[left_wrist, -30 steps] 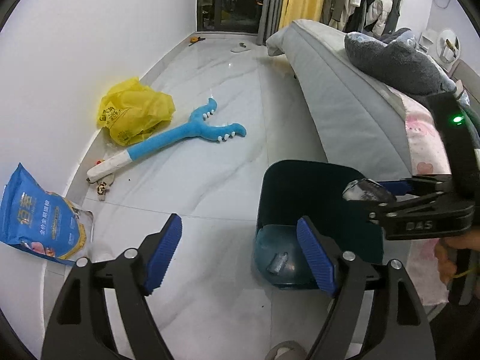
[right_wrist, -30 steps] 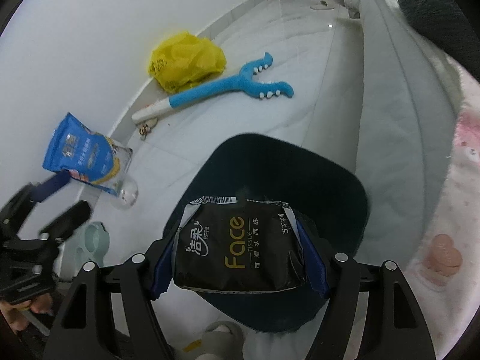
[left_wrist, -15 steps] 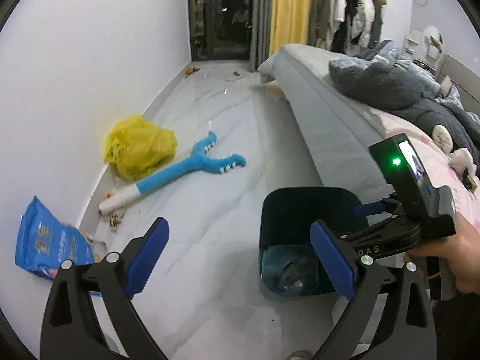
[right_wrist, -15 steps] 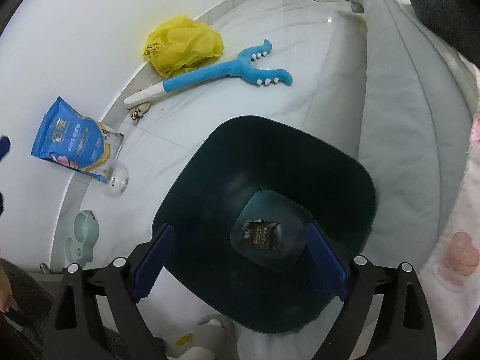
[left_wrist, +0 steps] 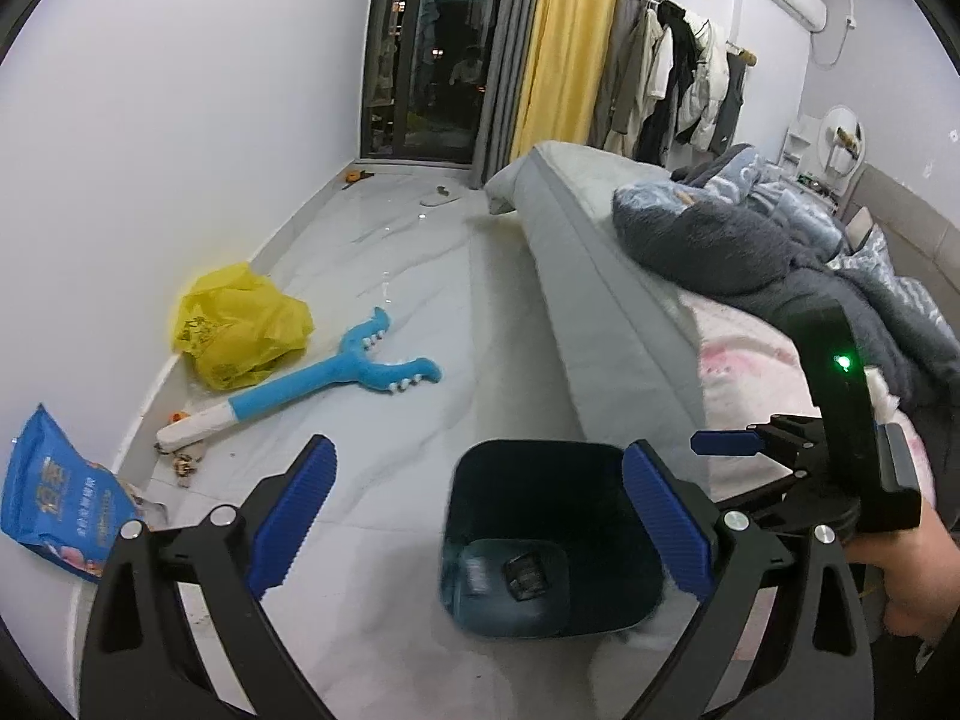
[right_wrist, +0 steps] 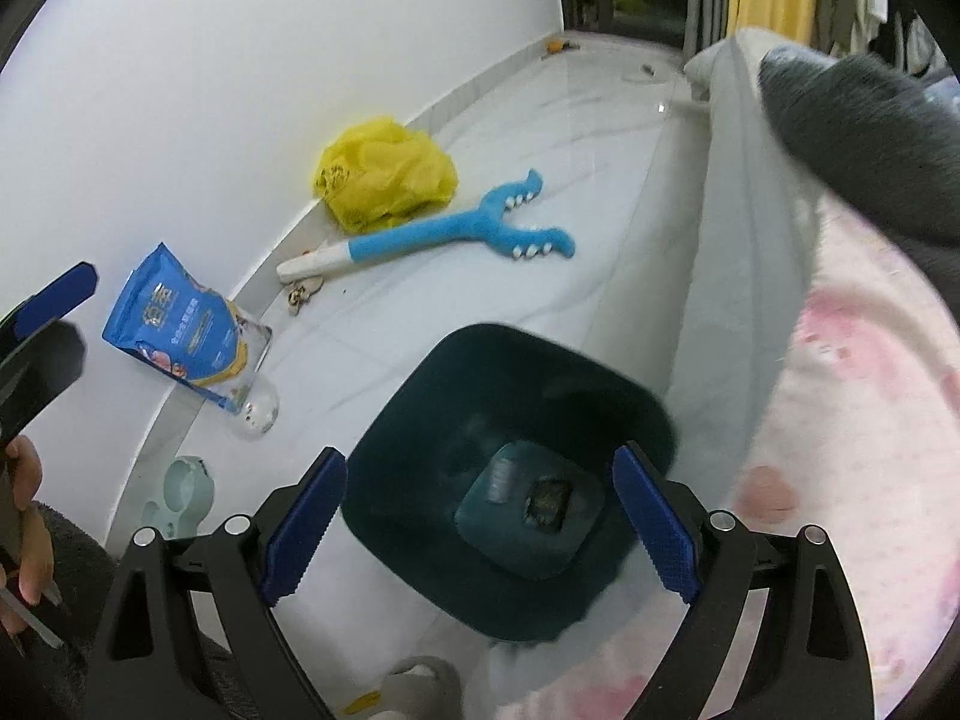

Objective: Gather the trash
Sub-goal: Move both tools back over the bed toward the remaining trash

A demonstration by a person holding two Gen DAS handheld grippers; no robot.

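We see the dark tissue packet [right_wrist: 547,503] lying small and crumpled at the bottom of the dark teal trash bin [right_wrist: 420,420], low in the frame's middle. Only the right wrist view shows the pale green pet bowl [right_wrist: 180,495] at lower left; only the left wrist view shows the clothes rack [left_wrist: 678,78] at upper right. A second ago our right gripper [right_wrist: 480,528] clasped that packet; its jaws have just been opening and now stand wide with nothing between them. Our left gripper [left_wrist: 474,516] is spread wide too.
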